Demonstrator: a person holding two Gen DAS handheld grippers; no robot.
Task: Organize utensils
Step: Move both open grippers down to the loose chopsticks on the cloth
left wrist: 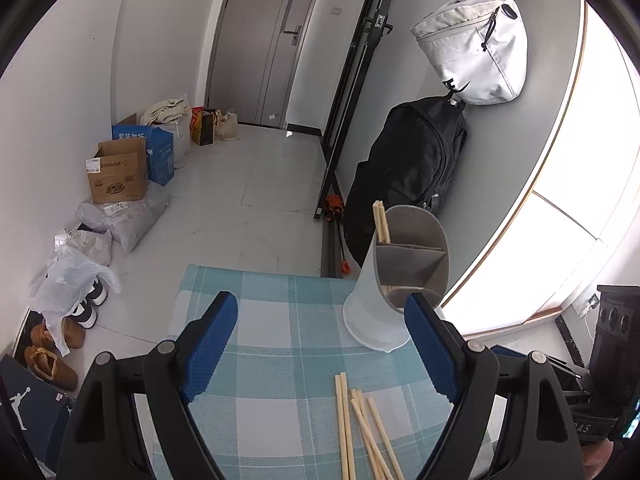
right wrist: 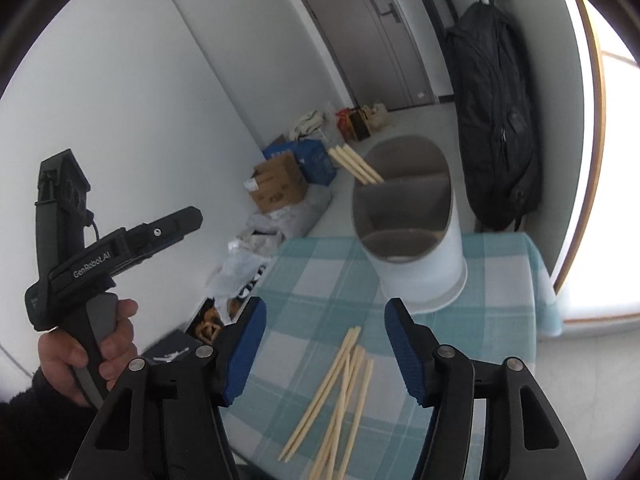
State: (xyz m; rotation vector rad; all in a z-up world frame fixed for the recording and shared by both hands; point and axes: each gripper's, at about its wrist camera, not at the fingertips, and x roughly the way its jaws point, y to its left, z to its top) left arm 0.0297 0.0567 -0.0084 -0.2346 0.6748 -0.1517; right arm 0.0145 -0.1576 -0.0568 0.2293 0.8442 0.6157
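Several pale wooden chopsticks [right wrist: 340, 396] lie loose on the teal checked tablecloth [right wrist: 304, 280]; they also show in the left wrist view [left wrist: 366, 432]. A white utensil holder [right wrist: 416, 232] with grey dividers stands at the far side of the table, with a few chopsticks [right wrist: 356, 164] standing in its back compartment. It shows in the left wrist view too [left wrist: 396, 272]. My right gripper [right wrist: 324, 344] is open and empty above the loose chopsticks. My left gripper [left wrist: 320, 344] is open and empty, above the cloth near the holder.
The table is small; its left edge drops to the floor with shoes [left wrist: 52, 356], plastic bags [left wrist: 72, 280] and cardboard boxes [left wrist: 118, 176]. A black backpack [left wrist: 412, 168] and a white bag [left wrist: 476, 48] hang on the wall behind the holder. A bright window [left wrist: 560, 240] is at right.
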